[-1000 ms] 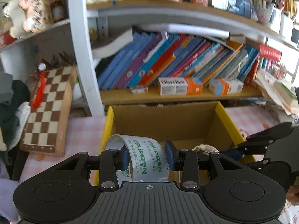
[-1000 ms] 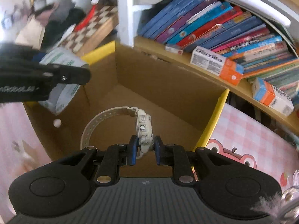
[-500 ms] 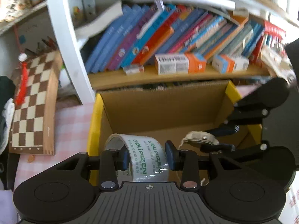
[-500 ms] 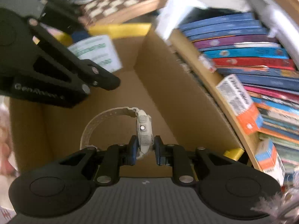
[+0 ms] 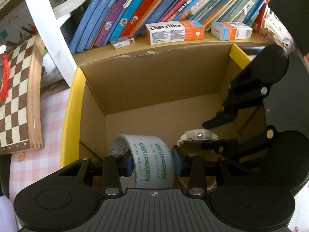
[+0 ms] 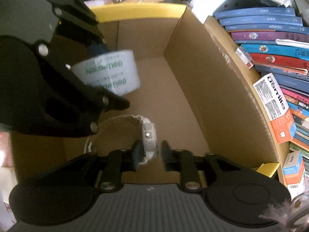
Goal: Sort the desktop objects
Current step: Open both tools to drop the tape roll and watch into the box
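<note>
My left gripper [image 5: 152,163] is shut on a roll of clear tape with green print [image 5: 149,160] and holds it inside the open cardboard box [image 5: 154,81], above its floor. The tape also shows in the right wrist view [image 6: 108,73]. My right gripper [image 6: 150,150] is over the same box; its jaws have parted, and a pale wristwatch [image 6: 148,135] rests against the left pad with a gap on the right. The watch [image 5: 195,137] and the right gripper [image 5: 218,133] show at the right of the left wrist view.
The box has yellow flaps [image 5: 71,116] and stands against a wooden shelf of books [image 5: 154,5] and small cartons [image 5: 173,31]. A folded chessboard [image 5: 19,89] lies left of the box on a pink checked cloth [image 5: 50,131].
Both grippers have moved down into the box. The right gripper's jaws have opened off the watch. The left gripper still grips the tape.
</note>
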